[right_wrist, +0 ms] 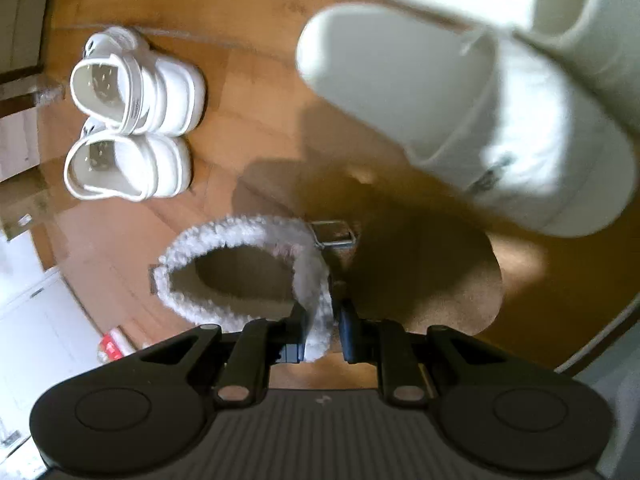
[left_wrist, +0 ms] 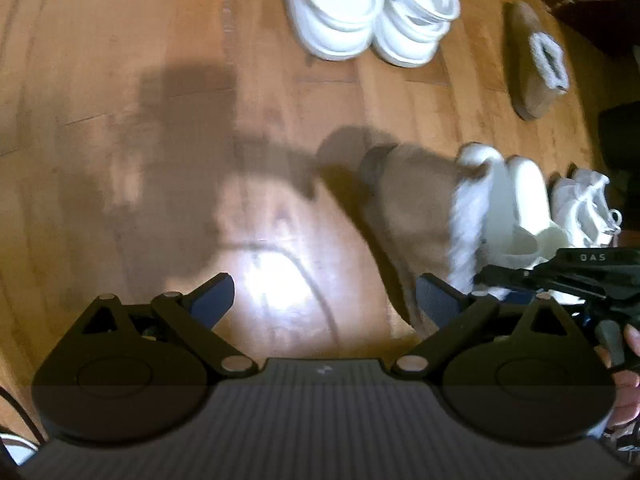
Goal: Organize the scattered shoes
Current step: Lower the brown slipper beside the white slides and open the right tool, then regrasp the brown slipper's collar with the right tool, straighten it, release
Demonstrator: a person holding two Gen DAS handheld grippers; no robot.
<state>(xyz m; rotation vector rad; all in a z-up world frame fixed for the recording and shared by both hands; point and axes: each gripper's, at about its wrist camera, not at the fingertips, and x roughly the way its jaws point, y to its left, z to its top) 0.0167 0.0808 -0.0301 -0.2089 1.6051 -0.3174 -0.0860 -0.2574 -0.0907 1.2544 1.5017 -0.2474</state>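
Note:
In the right wrist view a tan slipper (right_wrist: 420, 264) with a white fleece collar (right_wrist: 240, 236) and a metal buckle lies on the wooden floor. My right gripper (right_wrist: 323, 332) straddles the collar's rim. Its jaws stand apart, with a thin gap between the fleece and the right pad. Two white slides (right_wrist: 480, 120) fill the upper right, blurred. A pair of white clogs (right_wrist: 136, 120) stands side by side at the left. In the left wrist view my left gripper (left_wrist: 324, 300) is wide open over bare floor, left of the same tan slipper (left_wrist: 412, 208). The right gripper (left_wrist: 492, 276) reaches the slipper from the right. A second tan slipper (left_wrist: 536, 60) lies farther off.
White sneakers (left_wrist: 584, 204) sit beside the white slides (left_wrist: 524, 208). Dark furniture (left_wrist: 600, 12) edges the upper right. A hand (left_wrist: 628, 380) shows at the right edge. Cardboard boxes (right_wrist: 24, 152), a white cabinet (right_wrist: 28, 320) and a red-and-white packet (right_wrist: 114, 346) line the left.

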